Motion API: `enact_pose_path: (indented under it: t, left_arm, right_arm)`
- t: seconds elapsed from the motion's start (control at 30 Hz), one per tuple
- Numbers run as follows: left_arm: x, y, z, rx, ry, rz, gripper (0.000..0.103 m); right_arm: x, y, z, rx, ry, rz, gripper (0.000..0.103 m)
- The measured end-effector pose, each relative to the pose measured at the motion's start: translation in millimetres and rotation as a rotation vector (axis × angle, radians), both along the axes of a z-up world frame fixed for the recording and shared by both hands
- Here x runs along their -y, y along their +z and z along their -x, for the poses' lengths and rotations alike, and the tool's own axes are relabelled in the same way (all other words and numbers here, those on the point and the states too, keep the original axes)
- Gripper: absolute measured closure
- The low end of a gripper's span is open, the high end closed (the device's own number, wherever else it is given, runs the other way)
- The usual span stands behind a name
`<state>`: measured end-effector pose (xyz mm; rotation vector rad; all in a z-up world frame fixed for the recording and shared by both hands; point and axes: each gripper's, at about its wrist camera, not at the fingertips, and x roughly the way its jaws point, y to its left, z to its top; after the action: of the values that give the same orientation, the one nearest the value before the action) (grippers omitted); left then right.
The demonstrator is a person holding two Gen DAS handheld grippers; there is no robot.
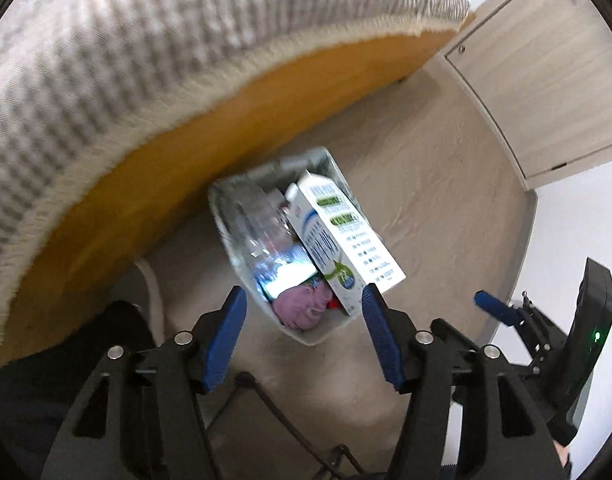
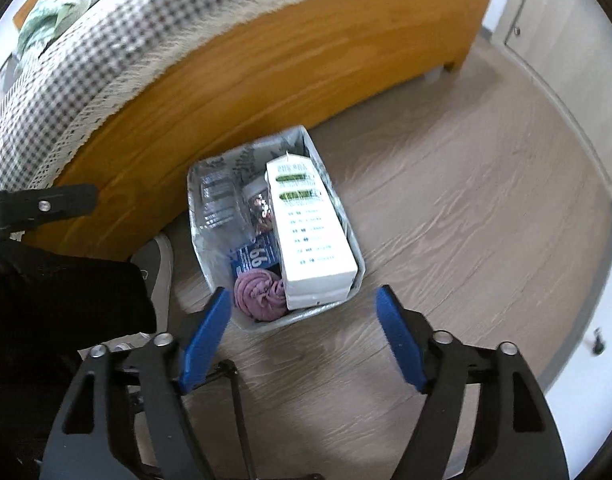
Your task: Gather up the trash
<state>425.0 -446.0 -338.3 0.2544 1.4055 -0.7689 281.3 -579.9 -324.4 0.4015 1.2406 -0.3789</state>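
Observation:
A small grey bin (image 1: 306,338) (image 2: 294,319) lined with a clear bag stands on the floor beside the bed. A white milk carton (image 1: 338,236) (image 2: 310,232) leans in it over a clear plastic bottle (image 1: 254,220) (image 2: 218,200), a blue wrapper (image 2: 254,258) and a crumpled pink cloth (image 1: 302,312) (image 2: 260,292). My left gripper (image 1: 304,300) hangs high above the bin, open, nothing between its blue pads. My right gripper (image 2: 304,300) hangs above the bin's near end, open and empty. The right gripper's blue pad (image 1: 494,306) shows at the right of the left wrist view.
A wooden bed frame (image 2: 234,68) with a grey checked cover (image 2: 106,40) runs behind the bin. A pale cabinet (image 1: 538,80) stands at the far right by a white wall. A person's dark sleeve (image 2: 62,300) and a grey shoe (image 2: 158,264) lie left of the bin. Wood floor (image 2: 466,208) spreads to the right.

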Motion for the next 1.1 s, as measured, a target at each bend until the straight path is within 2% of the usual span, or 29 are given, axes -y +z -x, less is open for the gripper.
enact_pose_path:
  t: [0.17,0.23,0.43,0.6,0.7,0.77,0.8,0.83,0.93,1.1]
  left_arm:
    - [-34,53,-24,0.108,0.009,0.070,0.045]
    - [-53,83,-39,0.176,0.018,0.110,0.040]
    - [-129,162,-90,0.378,0.125,0.181,0.031]
    - [-208,211,-149,0.549,0.270,0.173,0.027]
    - [-250,241,-191,0.666,0.335,0.120,0.025]
    - [-279,261,-220,0.761,0.395,0.092,0.016]
    - [-290,270,-230,0.788,0.419,0.092,0.013]
    - [-302,277,-244,0.812,0.444,0.098,0.012]
    - [-331,289,-286,0.838,0.523,0.117,0.012]
    - [-369,290,-352,0.908,0.624,0.133,0.012]
  right_arm:
    - [-15,40,-25,0.022,0.049,0.071,0.030]
    - [-20,60,-40,0.047,0.069,0.100,0.030]
    - [-60,127,-115,0.163,0.176,0.199,0.030]
    - [-123,179,-210,0.301,0.326,0.211,0.030]
    - [-165,211,-267,0.408,0.408,0.187,0.030]
    - [-186,227,-301,0.457,0.433,0.182,0.030]
    - [-197,237,-321,0.474,0.444,0.195,0.026]
    - [-208,243,-338,0.485,0.458,0.204,0.022]
    - [-237,254,-393,0.542,0.501,0.211,0.022]
    - [-268,250,-469,0.632,0.543,0.181,0.022]
